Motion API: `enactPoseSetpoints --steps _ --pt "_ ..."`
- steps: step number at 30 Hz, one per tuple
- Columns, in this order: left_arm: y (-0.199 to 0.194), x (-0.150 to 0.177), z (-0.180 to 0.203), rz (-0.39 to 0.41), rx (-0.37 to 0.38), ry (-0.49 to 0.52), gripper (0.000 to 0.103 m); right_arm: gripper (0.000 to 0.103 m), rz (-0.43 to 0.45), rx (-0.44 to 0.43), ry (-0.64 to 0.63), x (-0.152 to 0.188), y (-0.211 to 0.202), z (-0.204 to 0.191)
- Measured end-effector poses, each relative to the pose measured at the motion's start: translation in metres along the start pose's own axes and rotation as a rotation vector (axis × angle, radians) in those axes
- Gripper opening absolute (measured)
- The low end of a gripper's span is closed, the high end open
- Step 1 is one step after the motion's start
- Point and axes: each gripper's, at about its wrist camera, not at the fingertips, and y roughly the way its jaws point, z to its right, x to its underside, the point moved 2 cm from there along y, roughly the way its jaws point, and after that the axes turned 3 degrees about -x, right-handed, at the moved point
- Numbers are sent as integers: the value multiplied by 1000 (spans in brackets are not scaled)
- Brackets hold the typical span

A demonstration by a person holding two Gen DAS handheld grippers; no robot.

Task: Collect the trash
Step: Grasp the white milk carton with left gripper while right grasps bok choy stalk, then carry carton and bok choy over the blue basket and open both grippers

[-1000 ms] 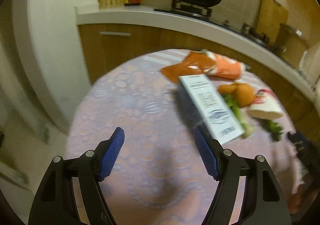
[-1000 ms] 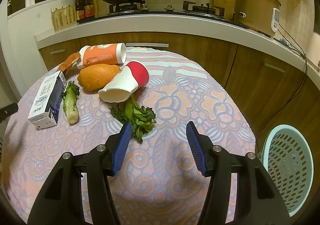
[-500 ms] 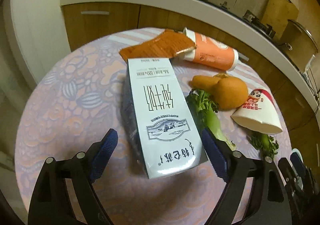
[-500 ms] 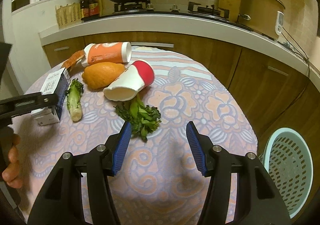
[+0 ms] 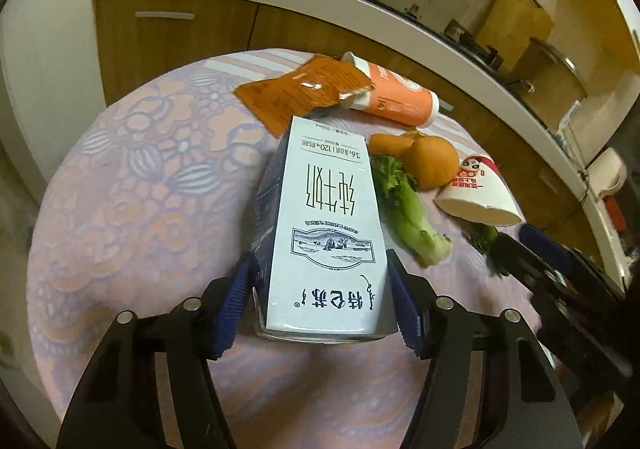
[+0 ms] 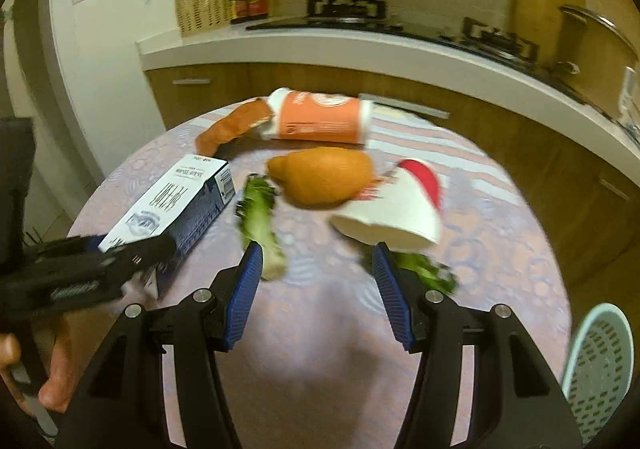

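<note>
The left gripper (image 5: pixel 320 301) has its blue pads on either side of the near end of the milk carton (image 5: pixel 324 233), which lies flat on the round table (image 5: pixel 132 209) — the jaws are narrowed to the carton's width, the pads at or just against its sides, though whether they truly press it I cannot tell. The carton stretches straight ahead between the fingers, its far end close to a flat orange wrapper (image 5: pixel 300 89). Just right of the carton lies a green vegetable stalk (image 5: pixel 408 213), and beyond that an orange fruit (image 5: pixel 428 161) and a tipped paper cup (image 5: pixel 476 193). An orange tube container (image 5: pixel 396 97) lies on its side farther ahead.

The right gripper (image 6: pixel 318 293) hangs wide open over the table, holding nothing. Ahead of its left finger is the cut end of the stalk (image 6: pixel 260 225); ahead of its right finger, the cup's open mouth (image 6: pixel 388 213) and some leafy greens (image 6: pixel 428 269). The fruit (image 6: pixel 320 177) sits straight ahead, between the two. To its far left the carton (image 6: pixel 172 209) shows with the left gripper's dark frame at its near end — a pale blue basket (image 6: pixel 600 369) stands low on the right, off the table.
</note>
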Motion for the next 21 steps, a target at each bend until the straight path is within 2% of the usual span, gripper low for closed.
enactPoseSetpoints --steps 4,10,12,13,16,17,21 --pt "-4 2 -18 36 -25 -1 62 53 -37 -37 6 -3 30 -13" --pt "0 1 -21 59 -25 10 62 53 -96 -51 -4 -4 58 -24" --pt "-1 3 -22 64 -26 17 62 45 -114 -29 -23 -4 65 -28" --pt "-1 4 -22 65 -24 19 62 31 -118 -28 -30 -4 67 -29" --pt "-3 4 -21 73 -22 23 62 28 -120 -39 -53 -4 68 -34" --pt "-3 4 -21 75 -22 25 62 23 -118 -42 -61 -3 66 -35" --pt "-8 5 -14 93 -23 48 61 23 -87 -58 -79 0 54 -38"
